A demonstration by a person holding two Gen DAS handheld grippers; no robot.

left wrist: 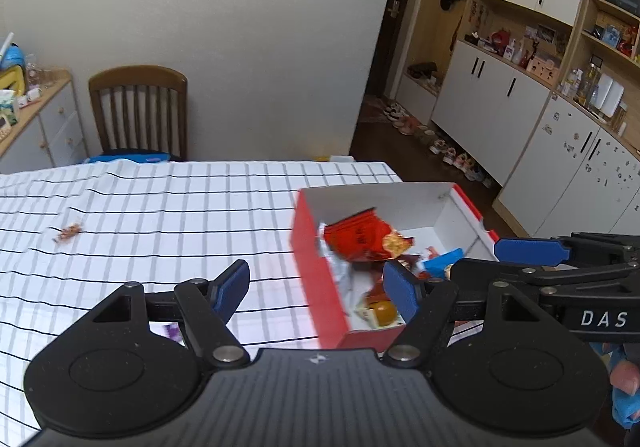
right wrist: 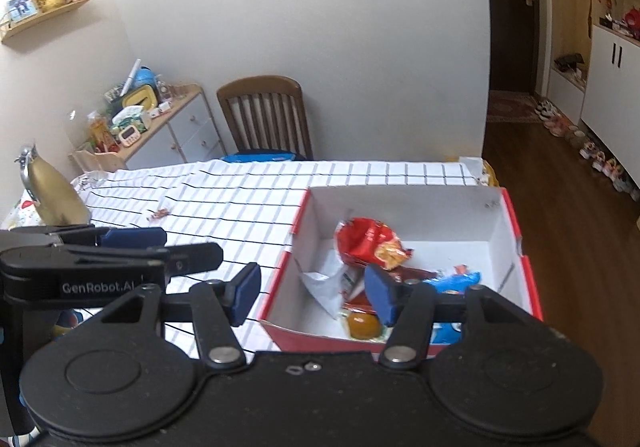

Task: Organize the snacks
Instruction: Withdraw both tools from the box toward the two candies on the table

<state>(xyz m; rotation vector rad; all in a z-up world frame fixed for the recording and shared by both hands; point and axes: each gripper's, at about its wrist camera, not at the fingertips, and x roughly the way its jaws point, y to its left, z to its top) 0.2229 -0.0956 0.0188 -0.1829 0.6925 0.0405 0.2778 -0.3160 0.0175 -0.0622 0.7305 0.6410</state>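
Both my tongs are spread wide with nothing between the blue pads. My left gripper hangs above the near left corner of the red cardboard box with the white inside, which sits on the right part of the white tablecloth with thin black grid lines. My right gripper hangs over the same near left wall of the box, just to the right of the other.

Most of the snacks lie in the near half of the box: a crinkled red foil bag, a white paper-like wrapper, a blue packet and a round amber jelly-like cup in the near corner. One small reddish wrapped sweet lies alone on the cloth, far to the left and well apart from the box. A scrap of purple wrapper shows by my left finger; I cannot tell what it is.

I judge the lone sweet very light, its twisted film slippery. I would pinch across its middle, pads low to the cloth, and close gently so it does not squirt out. The cloth is wrinkled there and could get nipped as well.
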